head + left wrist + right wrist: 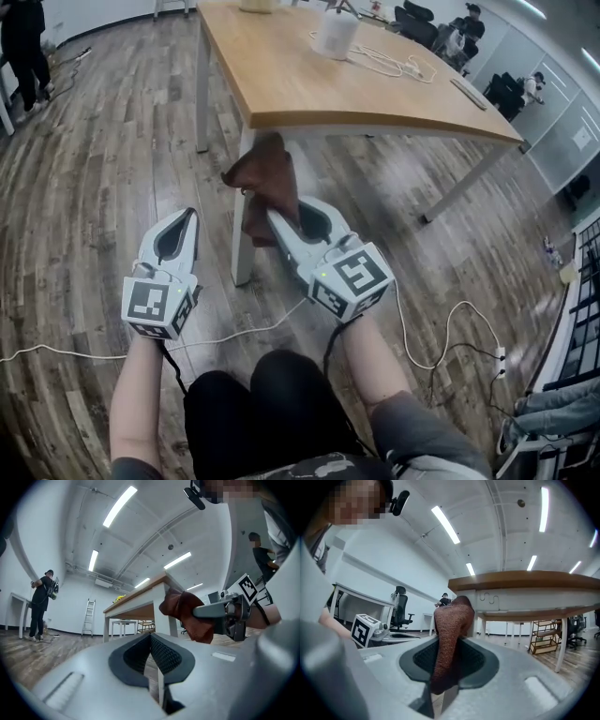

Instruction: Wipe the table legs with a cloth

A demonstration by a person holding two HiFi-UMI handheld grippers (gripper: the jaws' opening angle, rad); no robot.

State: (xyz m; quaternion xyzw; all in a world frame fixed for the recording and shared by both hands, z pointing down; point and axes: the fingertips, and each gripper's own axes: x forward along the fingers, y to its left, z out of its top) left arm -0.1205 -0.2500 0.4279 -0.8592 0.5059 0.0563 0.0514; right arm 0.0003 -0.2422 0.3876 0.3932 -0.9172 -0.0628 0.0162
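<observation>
So, grippers: two; the left gripper (183,217) is hovering just left of the near leg, and the right gripper (279,217) is reaching up under the table edge.
Left jaws: pressing together with nothing between them (its own view is showing bare ribbed pads meeting at the tips).
Right jaws: clamping on the cloth (451,616).
Cloth: one, brown, bunching up above the right jaws in head view and hanging in front of the top of the near leg (243,255), just under the tabletop rim.
Table legs: three showing in head view, namely the near leg, a far leg (202,94) and a slanted leg (466,185) at right.
Hidden: the cloth is covering the near leg's upper part, and I cannot tell whether it is actually pressing on the leg.
Cut off: the table (309,75) is running out of the top of head view.
Open room: bare wooden floor (103,187) is lying open left of the near leg, and a white cable (253,330) is trailing across the boards near its foot.
</observation>
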